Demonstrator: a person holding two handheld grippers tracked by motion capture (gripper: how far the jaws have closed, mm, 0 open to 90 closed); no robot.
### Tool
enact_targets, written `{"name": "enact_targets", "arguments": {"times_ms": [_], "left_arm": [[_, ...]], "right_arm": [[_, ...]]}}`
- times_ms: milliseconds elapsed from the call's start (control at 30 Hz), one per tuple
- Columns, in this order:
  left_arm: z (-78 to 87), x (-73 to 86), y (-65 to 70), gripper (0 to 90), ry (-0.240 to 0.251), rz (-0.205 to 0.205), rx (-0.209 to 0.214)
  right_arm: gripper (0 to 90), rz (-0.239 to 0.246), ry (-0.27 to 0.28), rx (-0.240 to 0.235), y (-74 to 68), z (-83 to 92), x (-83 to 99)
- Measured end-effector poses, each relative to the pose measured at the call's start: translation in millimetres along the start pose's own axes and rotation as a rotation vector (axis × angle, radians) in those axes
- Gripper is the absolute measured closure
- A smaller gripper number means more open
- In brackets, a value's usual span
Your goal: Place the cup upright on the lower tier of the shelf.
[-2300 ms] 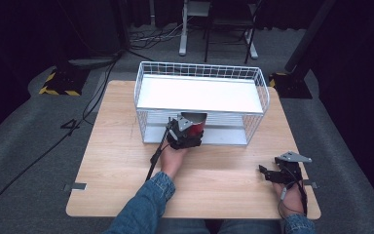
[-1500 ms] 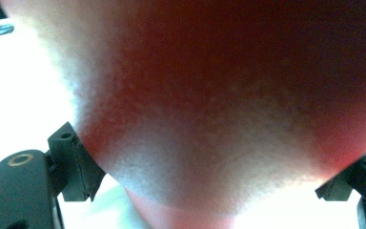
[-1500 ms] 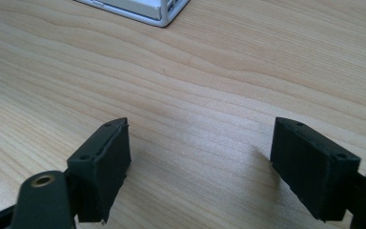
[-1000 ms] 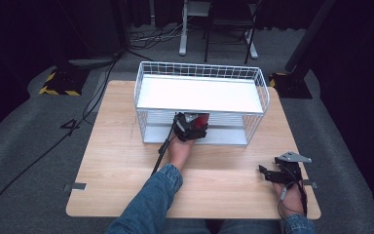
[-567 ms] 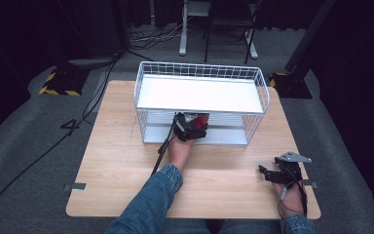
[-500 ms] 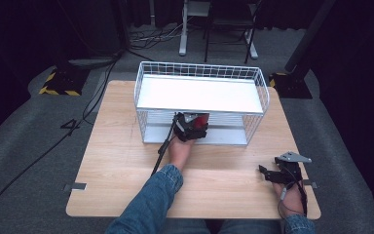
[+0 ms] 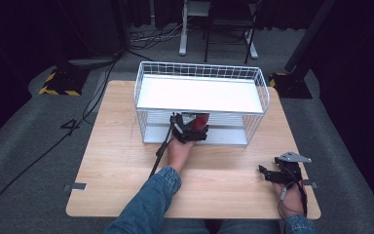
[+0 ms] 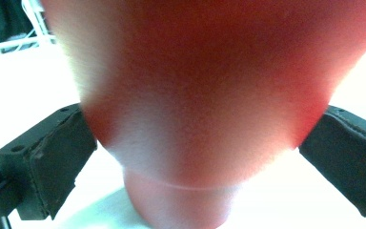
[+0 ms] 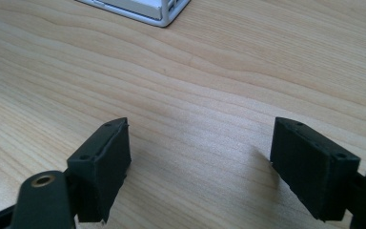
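Observation:
A red rounded object sits between the jaws of my left gripper, and both black pads press its sides. Its underside rests on, or hangs just over, a white surface. From above, the left gripper reaches into the lower level of a white wire rack, with the red object at its tip. My right gripper rests near the table's front right corner. Its jaws stand wide apart over bare wood, so the right gripper is open and empty.
The wooden table carries the rack at its far middle. The rack's white top shelf is bare. A corner of the rack's base lies ahead of the right gripper. Cables and stands sit on the floor beyond.
The left gripper with the red object moved a little forward into the rack's lower level, then stayed still. The right gripper has not moved.

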State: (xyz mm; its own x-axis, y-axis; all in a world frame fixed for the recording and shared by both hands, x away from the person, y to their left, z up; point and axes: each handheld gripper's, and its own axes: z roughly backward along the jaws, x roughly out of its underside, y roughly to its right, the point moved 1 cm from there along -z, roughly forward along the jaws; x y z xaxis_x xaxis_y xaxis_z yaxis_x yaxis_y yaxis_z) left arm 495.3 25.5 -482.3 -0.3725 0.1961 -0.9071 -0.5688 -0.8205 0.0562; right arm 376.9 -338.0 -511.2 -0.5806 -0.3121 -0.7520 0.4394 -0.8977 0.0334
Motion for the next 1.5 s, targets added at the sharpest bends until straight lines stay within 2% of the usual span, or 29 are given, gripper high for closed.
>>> {"name": "enact_targets", "arguments": {"times_ms": [100,200,267,367,400,467,600,733,900,933,1033,1167,1300,1400,1500], "left_arm": [[5.0,1.7,-1.2,0.0,0.0,0.009,-0.003],[9.8,5.2,-2.1,0.0,0.003,0.007,0.011],[14.8,7.0,-2.3,0.0,0.004,0.009,0.004],[22.8,8.8,-1.7,0.0,0.012,0.0,0.006],[26.0,10.5,-0.3,0.0,0.016,0.016,0.005],[30.6,12.6,-1.2,0.0,0.004,0.011,0.012],[45.5,16.3,-2.5,0.0,0.007,0.018,0.017],[59.9,18.5,-2.1,0.0,0.0,0.008,0.02],[83.8,20.4,-1.2,0.1,-0.006,-0.022,0.04],[88.5,21.3,-0.5,0.1,-0.007,-0.017,0.044],[104.4,24.2,-1.8,0.1,-0.032,-0.031,0.053],[124.8,25.8,-2.3,0.1,-0.038,-0.028,0.071],[148.5,26.1,-3.1,0.1,-0.024,-0.019,0.089],[162.7,27.2,-5.6,0.1,-0.022,-0.024,0.089],[177.4,30.4,-9.0,0.1,-0.022,0.006,0.1]], "right_arm": [[21.8,-0.003,0.001,0.0,0.1,-0.2,0.0],[21.9,-0.002,0.001,0.0,0.0,-0.2,0.0],[21.9,-0.001,0.001,0.001,-0.1,-0.1,0.0],[21.9,0.0,0.001,0.001,-0.2,0.0,0.0],[21.9,0.0,0.001,0.001,-0.1,-0.1,0.0],[21.9,-0.002,0.001,0.001,0.0,-0.1,0.0],[21.7,-0.004,0.0,0.0,0.1,-0.3,-0.1],[21.7,-0.004,-0.003,-0.008,-0.8,-1.0,-0.7],[21.5,-0.011,-0.005,-0.01,-0.5,-1.5,-0.9],[21.6,-0.009,-0.004,-0.011,-0.4,-1.6,-1.0],[21.6,-0.012,-0.007,-0.015,-0.7,-1.8,-1.3],[21.4,-0.012,-0.008,-0.018,-0.8,-1.9,-1.3],[21.2,-0.011,-0.009,-0.024,-1.4,-2.5,-1.8],[21.3,-0.008,-0.006,-0.026,-1.7,-2.8,-2.0],[21.3,-0.006,-0.006,-0.027,-1.7,-2.7,-2.0]]}}
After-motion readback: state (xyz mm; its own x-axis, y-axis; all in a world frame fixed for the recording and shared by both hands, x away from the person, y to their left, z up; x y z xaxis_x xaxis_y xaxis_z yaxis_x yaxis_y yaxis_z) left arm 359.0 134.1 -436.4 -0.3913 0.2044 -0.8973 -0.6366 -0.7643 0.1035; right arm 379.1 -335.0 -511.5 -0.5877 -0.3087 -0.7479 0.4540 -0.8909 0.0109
